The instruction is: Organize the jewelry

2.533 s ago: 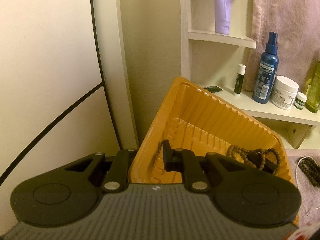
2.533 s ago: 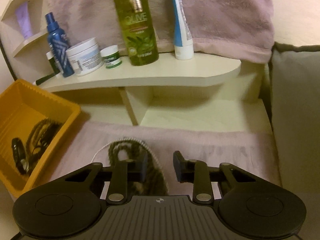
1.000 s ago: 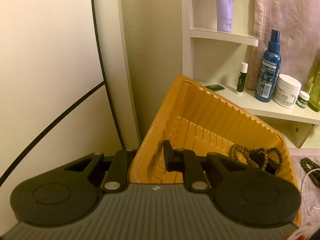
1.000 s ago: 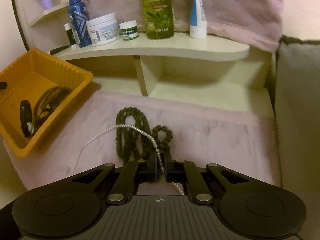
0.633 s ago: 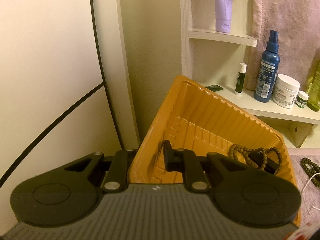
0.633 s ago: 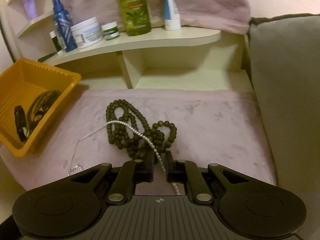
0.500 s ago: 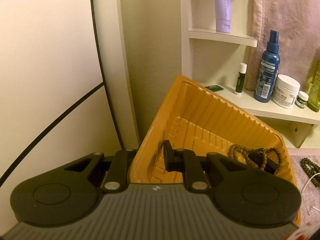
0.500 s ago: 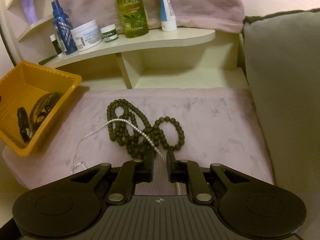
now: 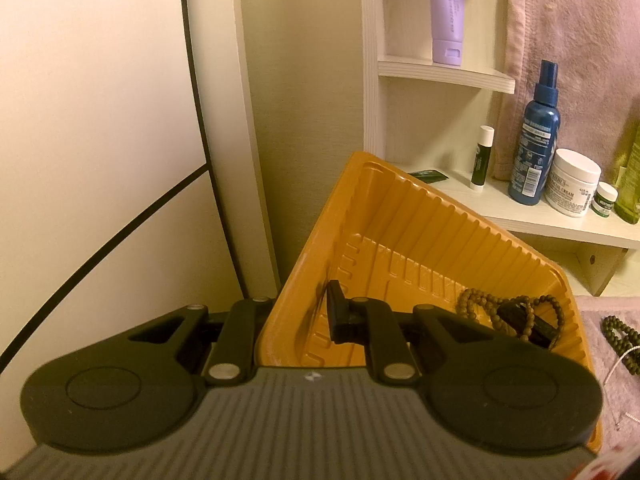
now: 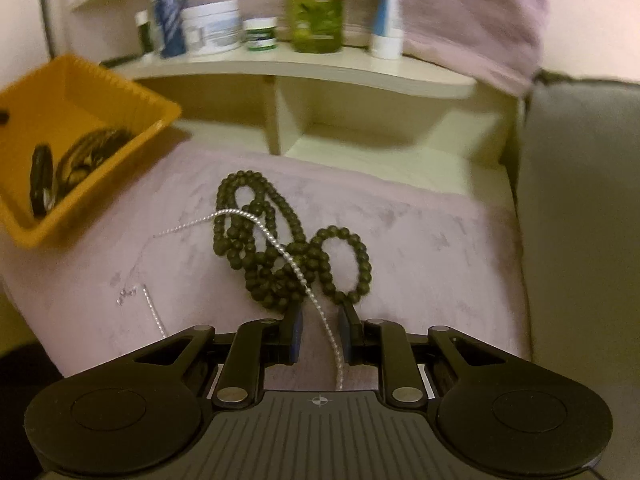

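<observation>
My left gripper [image 9: 296, 312] is shut on the near wall of the orange tray [image 9: 420, 220] and holds it tilted. A brown bead bracelet [image 9: 492, 308] and a dark band lie in the tray's low corner. The tray [image 10: 120, 92] also shows at the left of the right wrist view. My right gripper [image 10: 320, 332] is open, just above the pink cloth [image 10: 440, 240]. A thin silver chain [image 10: 280, 248] runs loose between its fingers. The chain lies across a heap of dark green beads [image 10: 276, 248].
A cream shelf [image 10: 320, 68] behind the cloth carries a blue spray bottle [image 9: 534, 140], a white cream jar [image 9: 572, 188], a small green jar [image 10: 260, 34] and a green olive bottle [image 10: 318, 4]. A grey cushion [image 10: 580, 200] stands on the right. A pink towel hangs above.
My right gripper has opened and let go of the silver chain, which now lies loose between the fingers. The left gripper and the tray have stayed still.
</observation>
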